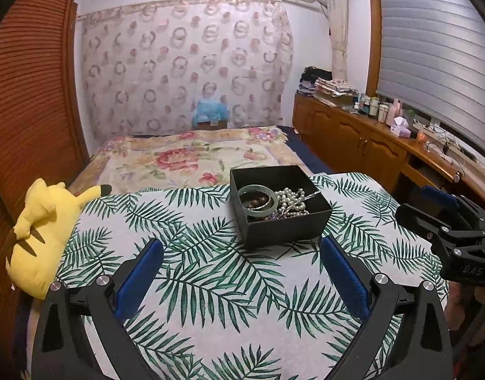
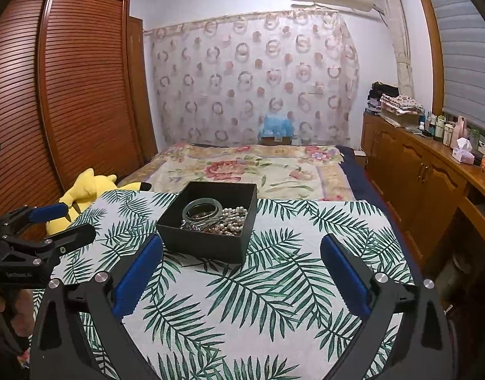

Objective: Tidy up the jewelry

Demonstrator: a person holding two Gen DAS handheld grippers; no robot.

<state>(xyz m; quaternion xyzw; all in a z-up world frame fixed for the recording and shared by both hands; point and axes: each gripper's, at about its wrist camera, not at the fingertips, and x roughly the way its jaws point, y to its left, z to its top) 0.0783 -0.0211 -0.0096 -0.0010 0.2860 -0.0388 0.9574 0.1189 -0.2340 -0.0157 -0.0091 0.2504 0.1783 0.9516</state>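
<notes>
Tools both spread wide, holding nothing: left tool [image 1: 242, 272] & right tool [image 2: 242, 272] hover over leaf-print tabletop [image 1: 210, 285]. Black box [image 1: 287, 224] w/ pearls [image 1: 291, 201], bangle [image 1: 258, 201] sits just ahead, untouched.

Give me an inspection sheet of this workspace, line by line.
Surface: leaf-print cloth covers the work surface.
Job's things: open black box holds green bangle, pearl strand, brown beads.
Clutter: yellow plush toy at cloth's left edge.
Grippers: left gripper and right gripper both open, empty, short of the box.
Cables: some on the wooden counter under the window.
Surroundings: bed, louvred wardrobe, patterned curtain, air conditioner.
</notes>
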